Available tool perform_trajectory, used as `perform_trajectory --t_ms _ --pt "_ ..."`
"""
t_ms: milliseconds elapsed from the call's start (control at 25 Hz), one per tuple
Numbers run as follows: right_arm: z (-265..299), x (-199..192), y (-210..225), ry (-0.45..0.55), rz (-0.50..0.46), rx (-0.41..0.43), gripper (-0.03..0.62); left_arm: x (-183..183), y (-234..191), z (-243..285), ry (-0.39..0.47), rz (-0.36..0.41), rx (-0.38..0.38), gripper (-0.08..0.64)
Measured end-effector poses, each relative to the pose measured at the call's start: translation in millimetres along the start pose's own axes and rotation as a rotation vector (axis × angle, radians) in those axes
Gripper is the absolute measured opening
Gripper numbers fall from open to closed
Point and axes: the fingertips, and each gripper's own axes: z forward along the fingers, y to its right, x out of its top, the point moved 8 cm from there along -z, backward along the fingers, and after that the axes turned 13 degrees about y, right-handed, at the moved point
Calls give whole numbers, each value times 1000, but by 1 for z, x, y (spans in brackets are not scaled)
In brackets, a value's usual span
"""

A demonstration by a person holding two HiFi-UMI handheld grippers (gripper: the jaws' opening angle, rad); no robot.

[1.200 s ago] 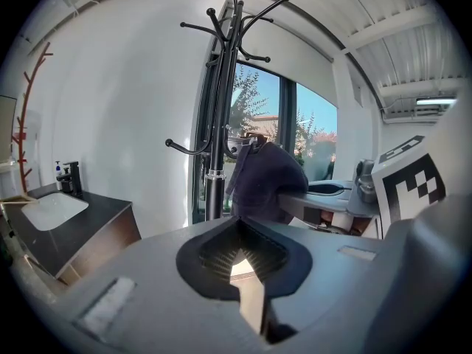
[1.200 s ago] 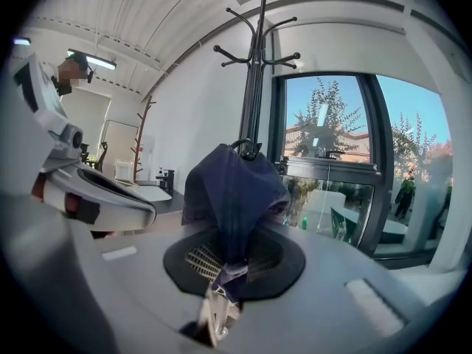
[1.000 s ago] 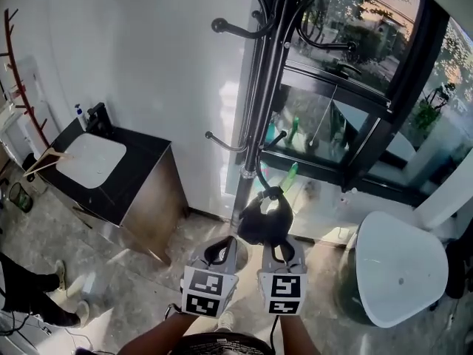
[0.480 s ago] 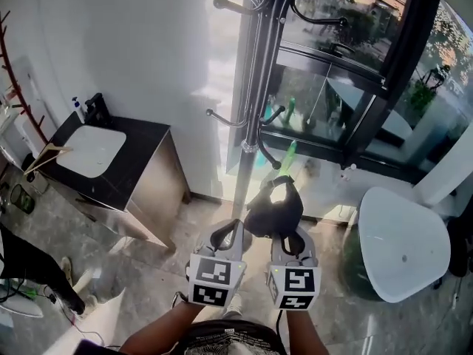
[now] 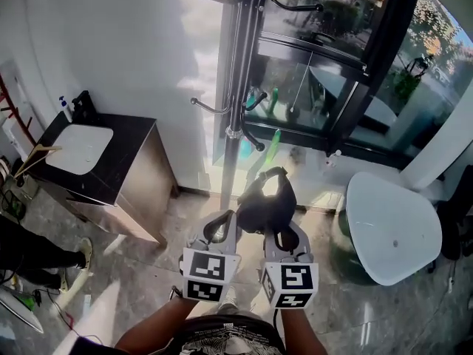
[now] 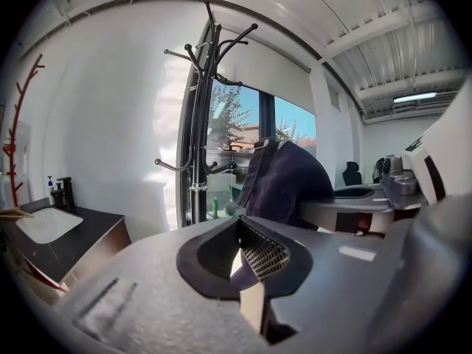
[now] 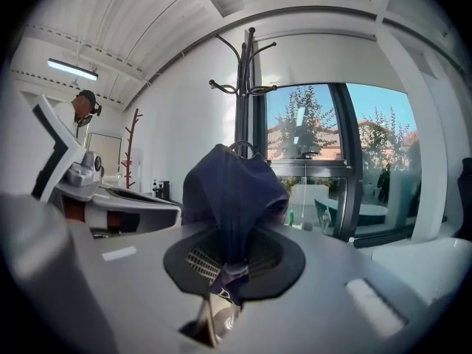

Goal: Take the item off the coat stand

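Observation:
A dark navy cap (image 5: 267, 202) hangs by its fabric from my right gripper (image 5: 275, 229), which is shut on it. The cap is clear of the black coat stand (image 5: 230, 117) and touches none of its hooks. In the right gripper view the cap (image 7: 232, 190) rises out of the right gripper (image 7: 221, 271), with the coat stand (image 7: 247, 94) behind it. My left gripper (image 5: 216, 228) is beside the right one, its jaws together on nothing. In the left gripper view the left gripper (image 6: 247, 260) has the cap (image 6: 287, 183) to its right and the coat stand (image 6: 200, 124) ahead.
A black-topped cabinet with a white basin (image 5: 81, 148) stands at the left wall. A white rounded seat (image 5: 392, 228) is at the right by the black-framed window (image 5: 369, 65). A person's legs (image 5: 33, 254) show at the left edge. A red branch-shaped stand (image 6: 18, 116) is far left.
Both grippers have drawn back from the coat stand with the cap; the cap, earlier close by the lowest hook, now hangs apart from the stand.

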Motion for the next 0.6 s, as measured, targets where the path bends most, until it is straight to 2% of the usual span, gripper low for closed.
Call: perform_trajectory --t_ms 600 --pt "-35 6 14 -1 -17 -31 34 -7 34 -10 -7 16 -45 2"
